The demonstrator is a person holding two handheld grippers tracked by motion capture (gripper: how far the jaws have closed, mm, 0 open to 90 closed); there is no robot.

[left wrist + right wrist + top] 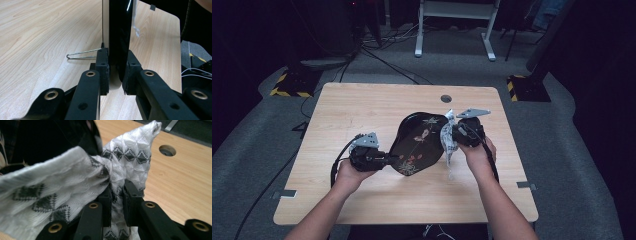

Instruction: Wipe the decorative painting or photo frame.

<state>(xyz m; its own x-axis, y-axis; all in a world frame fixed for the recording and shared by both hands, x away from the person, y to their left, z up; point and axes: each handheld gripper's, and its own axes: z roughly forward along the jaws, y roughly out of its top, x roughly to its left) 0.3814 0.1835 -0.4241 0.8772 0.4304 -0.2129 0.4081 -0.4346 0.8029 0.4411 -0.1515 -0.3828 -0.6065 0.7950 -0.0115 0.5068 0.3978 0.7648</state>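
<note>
- While I keep the black lacquered tray [419, 142] tipped up off the counter [362, 105], my left claw [388, 159] is pinching its lower rim; in the left gripper view both pads [103, 72] press on the rim [117, 50] edge-on.
- My right claw [455, 134] is pinching a white cloth [447, 137] with a grey diamond weave, bunched against the tray's right edge; in the right gripper view the fabric [75, 177] is squeezed between the jaws.
- Risk, as I judge it: the tray hangs from one narrow bite on a glossy rim, so a firm wipe from the right could pivot it or slip it out of the pads, and it would drop on the counter.
- Loose folds of cloth hang below the claw and could drag or snag on the tray's edge.
- A thin wire clip [81, 54] lies on the counter just beside the left claw; a falling tray might strike it.
- I can read no brand, label or writing; the tray carries only a painted floral design.
</note>
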